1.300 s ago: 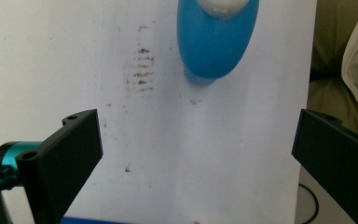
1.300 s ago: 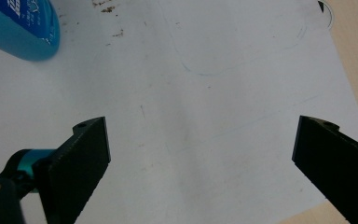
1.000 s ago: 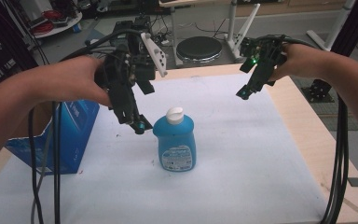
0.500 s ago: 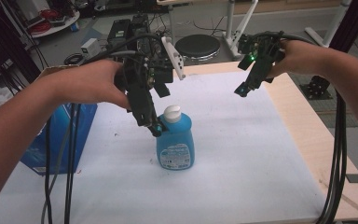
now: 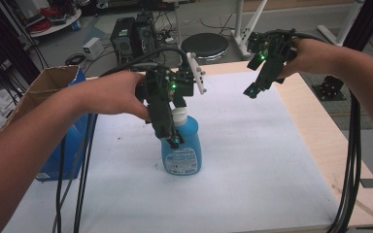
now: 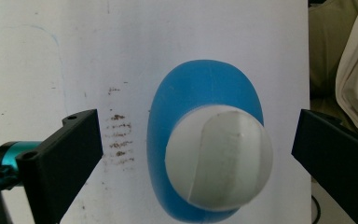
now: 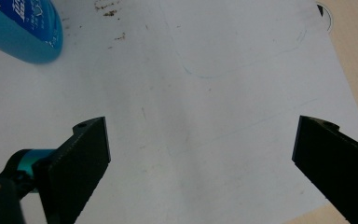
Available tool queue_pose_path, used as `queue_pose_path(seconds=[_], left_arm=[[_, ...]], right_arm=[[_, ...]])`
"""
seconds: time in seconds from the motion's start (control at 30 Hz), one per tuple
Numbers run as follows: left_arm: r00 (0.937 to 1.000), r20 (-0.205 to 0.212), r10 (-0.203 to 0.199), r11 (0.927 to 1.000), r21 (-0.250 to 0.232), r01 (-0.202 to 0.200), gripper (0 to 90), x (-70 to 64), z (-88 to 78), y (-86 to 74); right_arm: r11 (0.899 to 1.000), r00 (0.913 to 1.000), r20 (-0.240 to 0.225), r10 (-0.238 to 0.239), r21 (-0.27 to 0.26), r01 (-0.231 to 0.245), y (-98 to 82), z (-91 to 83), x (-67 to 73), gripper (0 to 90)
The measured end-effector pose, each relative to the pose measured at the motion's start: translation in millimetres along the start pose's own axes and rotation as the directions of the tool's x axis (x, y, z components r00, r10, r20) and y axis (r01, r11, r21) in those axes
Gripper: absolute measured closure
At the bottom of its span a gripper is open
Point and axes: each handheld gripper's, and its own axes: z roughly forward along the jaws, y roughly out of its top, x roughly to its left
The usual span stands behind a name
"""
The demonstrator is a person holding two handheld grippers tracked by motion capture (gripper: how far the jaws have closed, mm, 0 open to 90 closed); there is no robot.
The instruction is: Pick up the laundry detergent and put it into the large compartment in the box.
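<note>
The blue bottle is looking like glossy plastic, its white cap smooth and matt; the bench is wearing matt white paper.

Free gaps flanking bottle cap

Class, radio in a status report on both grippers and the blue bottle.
Left gripper open, jaws either side of the blue bottle's white cap. Right gripper open, held above the white table cover. Nothing in the way.

Blue bottle with a white cap, standing upright, white label on its front, centre of the high view on the white table, seen from straight above in the left gripper view, cap over oval body
</note>
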Motion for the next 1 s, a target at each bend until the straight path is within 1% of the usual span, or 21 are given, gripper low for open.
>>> queue_pose_path(seconds=[0.2,0.3,0.4,0.43,0.47,0.53,0.6,0.7,0.73,0.77,0.83,0.87,0.93,1.0], left_arm=[[0.9999,0.010,-0.005,0.9999,0.009,0.005,1.8,1.7,8.3,-0.5],[0.9999,0.013,-0.004,0.9996,0.027,0.004,2.4,1.9,12.2,-0.5],[0.9999,0.016,0.002,0.9995,0.030,-0.002,3.1,2.2,14.8,-0.2],[0.9996,0.029,0.008,0.9996,0.027,-0.008,7.7,2.0,14.8,-0.5],[0.9996,0.027,0.013,0.9995,0.027,-0.014,9.8,1.9,15.0,-0.5],[0.9996,0.027,0.009,0.9995,0.029,-0.010,9.8,1.9,15.2,-0.5],[0.9995,0.029,0.014,0.9995,0.029,-0.015,12.8,2.6,15.6,-1.4],[0.9995,0.029,0.011,0.9994,0.032,-0.012,13.8,2.6,16.0,-1.3],[0.9994,0.034,0.009,0.9994,0.033,-0.010,16.2,2.1,16.2,-1.5],[0.9992,0.034,0.019,0.9993,0.033,-0.020,17.2,2.2,16.7,-1.4],[0.9992,0.033,0.021,0.9992,0.033,-0.022,18.1,2.2,16.5,-1.2],[0.9992,0.028,0.027,0.9991,0.031,-0.028,20.8,2.2,16.0,-1.2],[0.9993,0.027,0.025,0.9992,0.031,-0.026,22.1,2.1,15.8,-1.4],[0.9992,0.024,0.031,0.9988,0.037,-0.032,23.1,2.8,15.6,-1.6]], right_arm=[[1.000,1.0000,-0.002,-0.004,-0.003,0.004,-0.6,0.3,-1.0,3.2],[1.000,1.0000,-0.002,-0.006,-0.004,0.006,0.0,0.4,-0.8,3.1],[1.000,1.0000,-0.003,-0.007,-0.007,0.007,0.8,1.0,-1.1,3.1],[1.000,1.0000,-0.003,-0.006,-0.007,0.006,0.9,1.1,-1.1,3.1],[1.000,1.0000,-0.003,-0.005,-0.007,0.005,1.0,1.2,-1.1,3.1],[1.000,1.0000,-0.003,-0.001,-0.005,0.001,1.0,1.2,-1.0,3.2],[1.000,1.0000,-0.003,-0.001,-0.009,0.001,0.7,1.3,-1.4,3.2],[1.000,1.0000,-0.003,-0.001,-0.009,0.001,0.7,1.2,-1.4,3.1],[1.000,1.0000,-0.003,-0.002,-0.011,0.002,1.0,0.6,-1.3,3.2],[1.000,1.0000,-0.003,-0.003,-0.012,0.003,1.0,0.5,-1.3,3.2],[1.000,1.0000,-0.003,-0.003,-0.011,0.003,0.7,0.4,-1.2,3.1],[1.000,1.0000,-0.004,-0.003,-0.012,0.003,0.5,0.3,-1.3,3.2],[1.000,1.0000,-0.002,-0.003,-0.012,0.003,0.2,0.1,-1.3,3.1],[1.000,1.0000,-0.002,-0.002,-0.012,0.002,0.1,0.0,-1.1,3.2]])
